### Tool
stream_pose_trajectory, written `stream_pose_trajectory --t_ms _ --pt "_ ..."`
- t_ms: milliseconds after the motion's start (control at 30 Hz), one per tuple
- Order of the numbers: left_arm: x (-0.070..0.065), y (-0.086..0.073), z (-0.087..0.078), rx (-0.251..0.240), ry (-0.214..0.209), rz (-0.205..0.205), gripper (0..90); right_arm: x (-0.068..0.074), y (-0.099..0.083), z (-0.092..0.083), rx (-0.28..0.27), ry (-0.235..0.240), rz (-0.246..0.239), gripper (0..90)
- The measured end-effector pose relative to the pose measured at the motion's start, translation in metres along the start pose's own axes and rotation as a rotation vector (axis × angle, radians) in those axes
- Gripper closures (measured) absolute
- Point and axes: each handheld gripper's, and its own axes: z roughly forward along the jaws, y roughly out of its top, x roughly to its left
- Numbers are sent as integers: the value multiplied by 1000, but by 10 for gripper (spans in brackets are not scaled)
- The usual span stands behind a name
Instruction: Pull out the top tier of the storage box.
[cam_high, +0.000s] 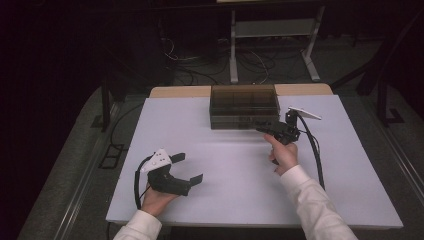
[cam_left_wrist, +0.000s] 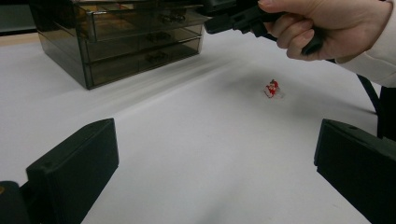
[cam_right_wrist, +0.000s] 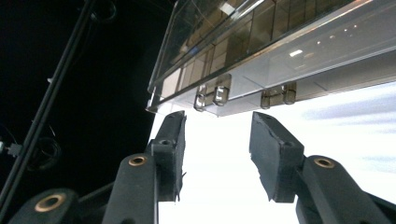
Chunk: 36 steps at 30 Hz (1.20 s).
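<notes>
The right gripper (cam_right_wrist: 215, 149) has its fingers (cam_right_wrist: 273, 149) part-way apart with nothing between them, just short of the front of the smoked-plastic drawer box (cam_high: 244, 106). In the right gripper view the handles (cam_right_wrist: 212, 95) of its drawers sit directly ahead of the tips, apart from them. The step in hand looks like taking hold of 1 drawer handle to work that drawer.

To do it well, line the gap up on a single handle before closing. 2 handles lie close together in that view, so a wide or crooked approach could catch both or slip between them. Bring the fingers square to the drawer front, seat the handle well inside the pads, then close firmly. These knobs are small and smooth, and I judge a tip-only pinch would slide off. Pull straight along the drawer's run. The box is light and may skate on the worktop (cam_high: 225, 170) if tugged at an angle.

The left gripper (cam_high: 186, 168) rests near the front edge of the worktop, well apart from the box, fingers (cam_left_wrist: 74, 168) wide apart and empty. It could come over and steady the box. A small red thing (cam_left_wrist: 272, 88) lies on the worktop below the right hand (cam_high: 283, 152); keep the cable (cam_high: 314, 150) from sweeping it.
</notes>
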Motion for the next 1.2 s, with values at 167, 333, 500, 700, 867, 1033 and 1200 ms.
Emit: stream_pose_trajectory --t_ms 167,333,500,700,867,1033,1200 --pt "0 0 0 1 2 1 0 1 4 -3 32 -35 -71 508" --pt "0 0 0 2 2 1 0 9 10 -6 52 -56 -137 481" --pt "0 0 0 1 2 0 0 13 15 -7 64 -72 -167 472" --pt "0 0 0 1 1 0 0 21 25 -7 97 -84 -231 427" --pt "0 0 0 0 3 -1 0 31 34 -8 122 -110 -295 382" --pt "1 0 0 2 3 -1 0 39 42 -10 139 -113 -338 347" --pt "1 0 0 1 3 -2 0 46 50 -10 163 -116 -387 303"
